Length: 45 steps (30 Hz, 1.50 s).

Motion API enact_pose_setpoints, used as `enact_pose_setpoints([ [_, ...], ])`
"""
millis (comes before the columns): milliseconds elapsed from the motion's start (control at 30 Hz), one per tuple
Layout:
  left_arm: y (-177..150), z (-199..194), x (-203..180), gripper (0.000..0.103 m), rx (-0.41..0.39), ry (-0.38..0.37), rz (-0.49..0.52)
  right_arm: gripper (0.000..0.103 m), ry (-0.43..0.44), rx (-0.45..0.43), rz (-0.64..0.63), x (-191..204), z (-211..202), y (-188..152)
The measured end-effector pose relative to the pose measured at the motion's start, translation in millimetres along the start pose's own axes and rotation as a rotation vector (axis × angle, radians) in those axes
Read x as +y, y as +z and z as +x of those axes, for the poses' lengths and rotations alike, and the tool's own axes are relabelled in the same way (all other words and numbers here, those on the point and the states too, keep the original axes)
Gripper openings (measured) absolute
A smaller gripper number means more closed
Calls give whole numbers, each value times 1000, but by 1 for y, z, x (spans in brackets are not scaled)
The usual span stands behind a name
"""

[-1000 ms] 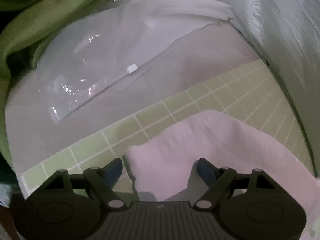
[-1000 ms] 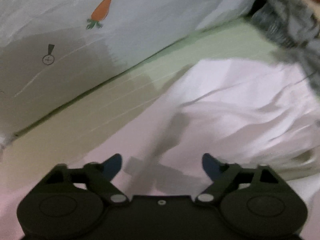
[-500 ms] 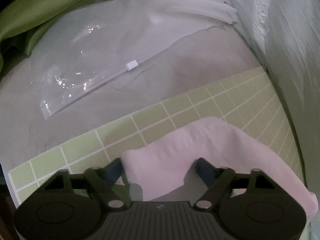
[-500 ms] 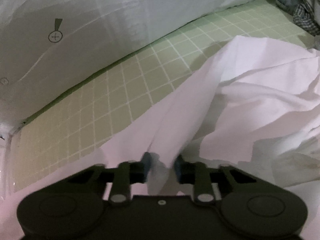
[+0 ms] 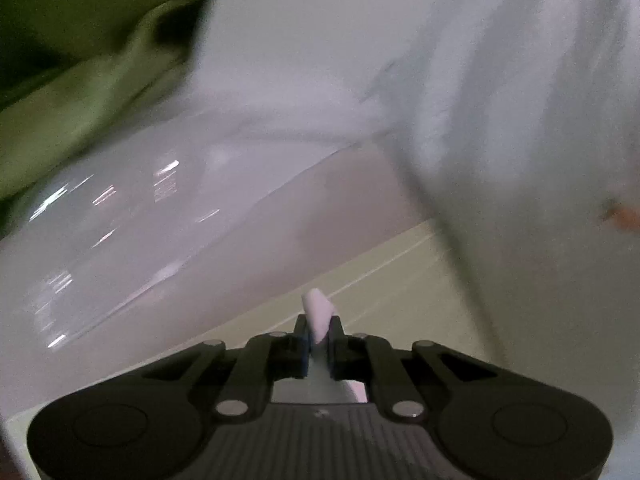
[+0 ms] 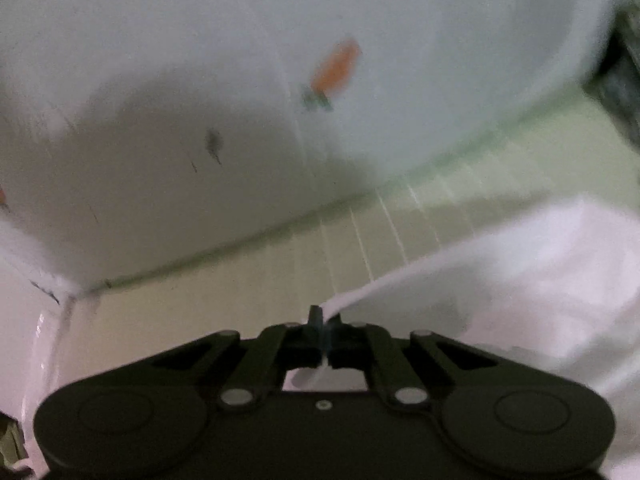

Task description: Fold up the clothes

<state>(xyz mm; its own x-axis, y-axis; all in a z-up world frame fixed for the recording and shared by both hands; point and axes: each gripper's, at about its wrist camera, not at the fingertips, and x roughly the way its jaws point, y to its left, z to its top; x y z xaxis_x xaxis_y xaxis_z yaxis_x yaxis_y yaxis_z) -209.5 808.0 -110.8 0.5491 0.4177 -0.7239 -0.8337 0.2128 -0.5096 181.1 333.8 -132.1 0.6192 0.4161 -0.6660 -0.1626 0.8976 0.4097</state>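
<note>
A pale pink-white garment lies on a green checked sheet (image 6: 400,216). In the left wrist view my left gripper (image 5: 318,338) is shut on a small pinched tip of the garment (image 5: 318,314). In the right wrist view my right gripper (image 6: 325,330) is shut on a thin taut edge of the garment (image 6: 368,292), which stretches to the crumpled bulk (image 6: 560,264) at the right. Both views are motion-blurred.
A clear zip bag (image 5: 120,232) lies on a grey-pink cloth at left. A green cloth (image 5: 80,60) is bunched at the far left. A pale pillow with a carrot print (image 6: 336,68) runs along the back. A dark checked garment (image 6: 624,80) sits far right.
My left gripper has shut on the garment's edge and lifted it. My right gripper, closing half a second ago, is fully shut and has pulled the cloth taut. Both views have swung.
</note>
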Motion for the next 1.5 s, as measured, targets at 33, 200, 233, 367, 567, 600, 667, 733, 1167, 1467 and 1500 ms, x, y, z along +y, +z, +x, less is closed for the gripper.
enact_pose_setpoints([
  [33,11,1,-15,9,-22,-42,10,2,16,-28,19,2,1,16],
  [200,36,21,-89,32,-195,-181,119,3,-8,-167,86,7,21,73],
  [233,36,24,-97,46,-203,-156,141,5,-38,-182,82,7,27,77],
  [367,18,43,-91,74,-152,5,261,50,-194,-150,55,5,40,67],
  [567,-30,57,-13,75,5,297,278,59,-269,4,-89,-5,33,-7],
  [600,-37,54,3,75,35,308,241,60,-274,27,-109,-7,28,-22],
  [667,-52,51,27,79,79,330,190,60,-281,69,-143,-9,22,-43],
  [733,-65,48,44,80,112,348,157,61,-281,99,-162,-12,15,-61],
  [1167,-78,40,69,4,68,197,86,61,-251,119,-205,-1,-37,-100],
  [1467,-105,-35,111,4,18,330,136,61,-293,127,-212,-22,-69,-127],
  [1500,-111,-37,118,4,38,359,134,61,-297,136,-210,-27,-72,-132],
])
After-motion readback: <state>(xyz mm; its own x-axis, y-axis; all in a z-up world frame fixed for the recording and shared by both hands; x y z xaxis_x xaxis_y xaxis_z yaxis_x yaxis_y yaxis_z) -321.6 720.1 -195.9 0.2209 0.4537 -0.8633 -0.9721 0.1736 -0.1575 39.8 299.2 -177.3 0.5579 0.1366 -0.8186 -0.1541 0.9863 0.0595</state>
